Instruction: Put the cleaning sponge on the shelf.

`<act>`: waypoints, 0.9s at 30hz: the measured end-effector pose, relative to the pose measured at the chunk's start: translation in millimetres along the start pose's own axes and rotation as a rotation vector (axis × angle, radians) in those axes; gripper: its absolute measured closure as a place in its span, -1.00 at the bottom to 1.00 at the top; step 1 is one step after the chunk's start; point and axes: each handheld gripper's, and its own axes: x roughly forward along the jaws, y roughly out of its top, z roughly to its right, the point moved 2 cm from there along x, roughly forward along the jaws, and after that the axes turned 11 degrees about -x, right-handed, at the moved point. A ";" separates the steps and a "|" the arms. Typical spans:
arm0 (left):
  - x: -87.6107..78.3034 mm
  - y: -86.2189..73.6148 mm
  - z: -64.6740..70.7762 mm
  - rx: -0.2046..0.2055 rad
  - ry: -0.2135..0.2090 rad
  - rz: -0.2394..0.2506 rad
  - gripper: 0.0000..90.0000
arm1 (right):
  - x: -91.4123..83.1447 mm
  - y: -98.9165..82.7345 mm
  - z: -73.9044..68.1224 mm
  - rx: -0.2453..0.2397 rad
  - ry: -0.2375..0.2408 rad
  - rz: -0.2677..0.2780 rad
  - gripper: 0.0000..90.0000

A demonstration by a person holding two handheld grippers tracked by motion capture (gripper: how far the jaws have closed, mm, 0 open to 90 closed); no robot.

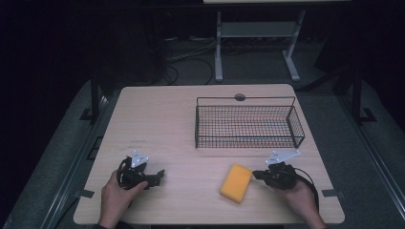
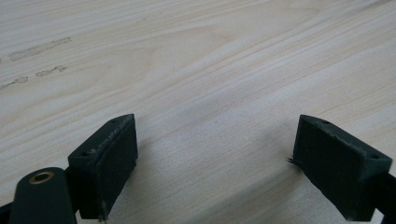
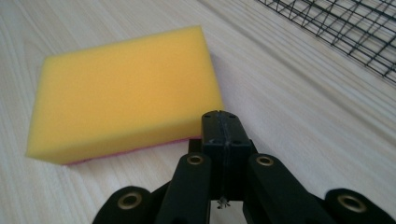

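Lying flat on the table (image 1: 167,124) in front of the wire basket (image 1: 248,125), a yellow sponge (image 1: 236,183) faces the right gripper (image 3: 225,122), jaws pressed together; left gripper (image 2: 212,154) spread, empty; unopened, the right would likely shove the sponge away

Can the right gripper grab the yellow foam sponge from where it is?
Probably yes. The yellow foam sponge lies flat on the wooden table just ahead of the right gripper, with nothing between them. Its jaws are shut, so they would need to open first.
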 end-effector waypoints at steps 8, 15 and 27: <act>-0.2 -0.1 0.0 0.000 0.000 -0.002 -0.71 | 11.7 12.6 1.6 -0.031 0.005 -0.007 0.99; -0.2 -0.1 -0.1 0.001 0.000 -0.003 -0.71 | 21.6 22.1 3.7 -0.042 0.010 -0.006 0.99; -0.4 -0.2 -0.1 0.000 0.000 -0.003 -0.71 | 1.9 36.8 -14.1 -0.041 0.028 0.047 0.99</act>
